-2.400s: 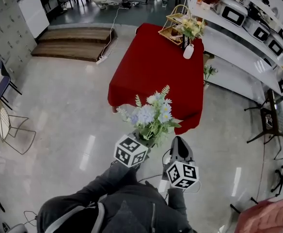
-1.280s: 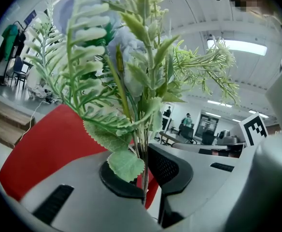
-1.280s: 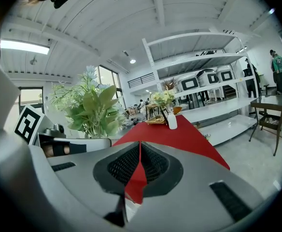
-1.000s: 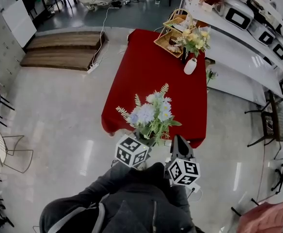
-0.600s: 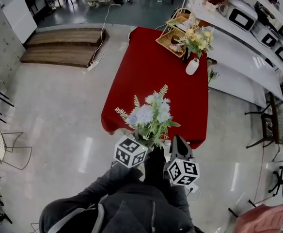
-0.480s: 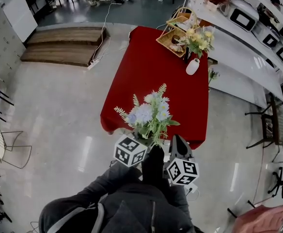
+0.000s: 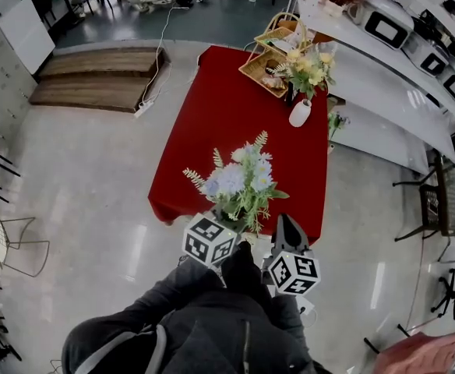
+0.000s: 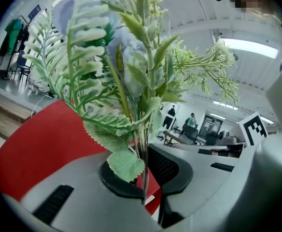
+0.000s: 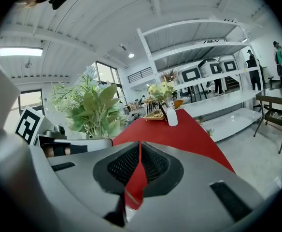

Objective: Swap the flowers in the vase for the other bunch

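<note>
My left gripper [image 7: 229, 223] is shut on the stems of a blue and white flower bunch [image 7: 239, 184], which stands upright above it. In the left gripper view the thin stems [image 8: 144, 170] are pinched between the pads, and leaves fill the view. My right gripper [image 7: 283, 224] is shut and holds nothing; its jaws [image 9: 140, 154] meet on a thin line. Both hang over the floor just short of the red table's [image 7: 227, 123] near edge. A white vase [image 7: 299, 114] with yellow flowers [image 7: 309, 65] stands at the table's far right; the vase [image 9: 172, 117] also shows ahead of my right gripper.
A tiered wicker basket stand [image 7: 265, 49] sits behind the vase on the table. White shelving with appliances [image 7: 403, 45] runs along the right. Wooden steps [image 7: 95, 80] lie at far left, a wire chair [image 7: 9, 236] at left, a dark chair [image 7: 434, 201] at right.
The person has walked toward the red table, so its near edge now lies closer to both grippers. The blue bunch stays in the left gripper; both jaws are unchanged.
</note>
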`<state>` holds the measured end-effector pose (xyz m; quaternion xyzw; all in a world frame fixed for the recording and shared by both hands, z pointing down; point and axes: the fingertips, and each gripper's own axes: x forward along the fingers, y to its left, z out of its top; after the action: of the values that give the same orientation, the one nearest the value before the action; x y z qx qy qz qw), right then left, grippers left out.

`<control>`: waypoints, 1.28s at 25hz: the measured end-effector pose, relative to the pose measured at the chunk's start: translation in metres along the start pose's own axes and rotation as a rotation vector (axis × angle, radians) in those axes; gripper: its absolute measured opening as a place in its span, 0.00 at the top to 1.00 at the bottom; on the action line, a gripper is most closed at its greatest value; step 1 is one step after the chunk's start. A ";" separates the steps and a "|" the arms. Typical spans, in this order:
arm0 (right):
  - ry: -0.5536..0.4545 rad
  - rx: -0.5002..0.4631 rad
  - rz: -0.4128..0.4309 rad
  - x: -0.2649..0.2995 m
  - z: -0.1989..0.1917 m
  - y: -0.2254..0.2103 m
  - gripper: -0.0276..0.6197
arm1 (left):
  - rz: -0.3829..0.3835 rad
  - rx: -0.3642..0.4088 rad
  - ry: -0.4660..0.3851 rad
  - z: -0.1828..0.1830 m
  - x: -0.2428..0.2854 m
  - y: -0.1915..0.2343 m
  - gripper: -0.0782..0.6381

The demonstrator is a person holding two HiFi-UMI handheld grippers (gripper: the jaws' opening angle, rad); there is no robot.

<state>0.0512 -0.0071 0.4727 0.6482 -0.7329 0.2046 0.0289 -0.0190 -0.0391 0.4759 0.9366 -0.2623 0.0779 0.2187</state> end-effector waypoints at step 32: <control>-0.053 -0.053 0.108 0.147 0.100 -0.134 0.94 | 0.149 0.041 -0.092 0.087 0.160 0.073 0.85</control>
<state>0.1790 -0.1891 0.4618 0.6120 -0.7724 0.1690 0.0155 0.0811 -0.2076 0.4673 0.9214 -0.3394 0.0563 0.1808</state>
